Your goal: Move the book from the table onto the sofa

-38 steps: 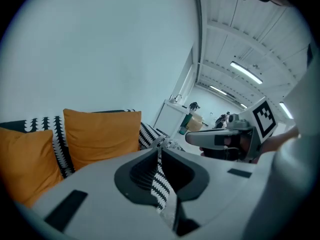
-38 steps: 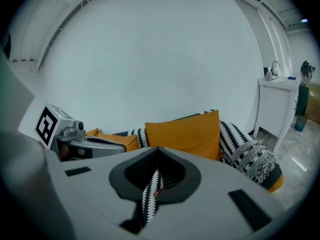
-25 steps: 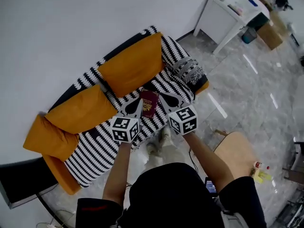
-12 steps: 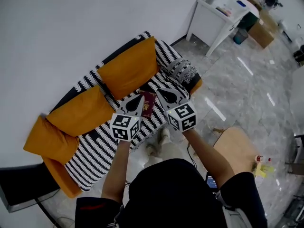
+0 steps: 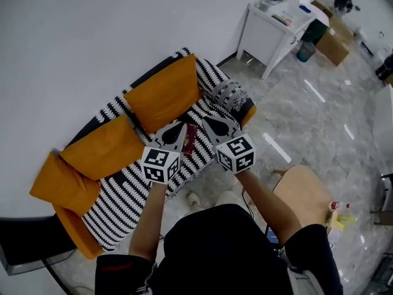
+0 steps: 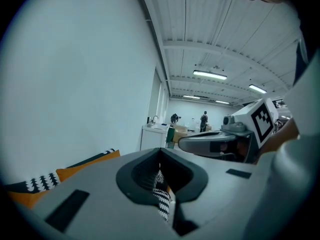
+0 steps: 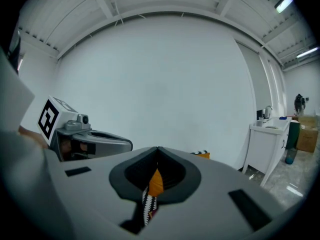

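Left gripper [image 6: 160, 155]: jaws pressed together, nothing in them. Right gripper [image 7: 158, 152]: same story, jaws together and empty, only a sliver of stripes and orange showing past the tips. Both hang side by side above the sofa [image 5: 123, 195]. And there's the book [image 5: 190, 139], dark red, lying flat on the striped seat between the two grippers, just near of the orange cushions [image 5: 163, 94]. It looks slim and light, with a stiff cover that may be a bit slick. If it needs another pick, I'd pinch a long edge by the spine. The soft seat should give enough for a jaw to slip under.
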Demonstrator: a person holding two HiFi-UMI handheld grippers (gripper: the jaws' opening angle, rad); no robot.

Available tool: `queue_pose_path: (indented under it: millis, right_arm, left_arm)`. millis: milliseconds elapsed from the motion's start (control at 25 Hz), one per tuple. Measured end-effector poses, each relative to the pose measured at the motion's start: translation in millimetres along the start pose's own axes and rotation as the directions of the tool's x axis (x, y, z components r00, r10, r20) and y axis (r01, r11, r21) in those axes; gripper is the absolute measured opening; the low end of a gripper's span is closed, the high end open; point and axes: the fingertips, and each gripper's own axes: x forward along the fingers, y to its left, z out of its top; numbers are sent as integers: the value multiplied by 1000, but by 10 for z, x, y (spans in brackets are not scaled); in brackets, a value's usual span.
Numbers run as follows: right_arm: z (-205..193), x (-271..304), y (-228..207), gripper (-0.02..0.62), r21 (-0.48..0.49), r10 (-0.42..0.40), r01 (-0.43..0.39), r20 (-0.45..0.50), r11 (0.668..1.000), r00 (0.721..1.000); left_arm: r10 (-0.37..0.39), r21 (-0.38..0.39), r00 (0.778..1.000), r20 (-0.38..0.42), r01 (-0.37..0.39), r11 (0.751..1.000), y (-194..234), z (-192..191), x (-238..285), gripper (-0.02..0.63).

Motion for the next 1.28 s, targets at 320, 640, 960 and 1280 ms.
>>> queue_pose_path:
  millis: [320,640,960,1280]
  right_arm:
    - [170,-365,-254,17,-5,22,-22,29,1000,999]
    - [381,-684,-470,15,-4,61,-61,76,998,995]
    - [528,-809,-514,17,-8,90,-90,109,996,990]
    - [542,-835,-561,17,-6,89,-89,102,996,991]
  left_arm:
    - [8,5,999,37,-8,1000,-415,272,196,17]
    - [13,-6,995,96,-12,1000,-786,493,332,17]
    - [21,-13,990,141,-19,1000,-960,695,370,17]
    - [33,-14,989,143,-31,999,-994,717,372,17]
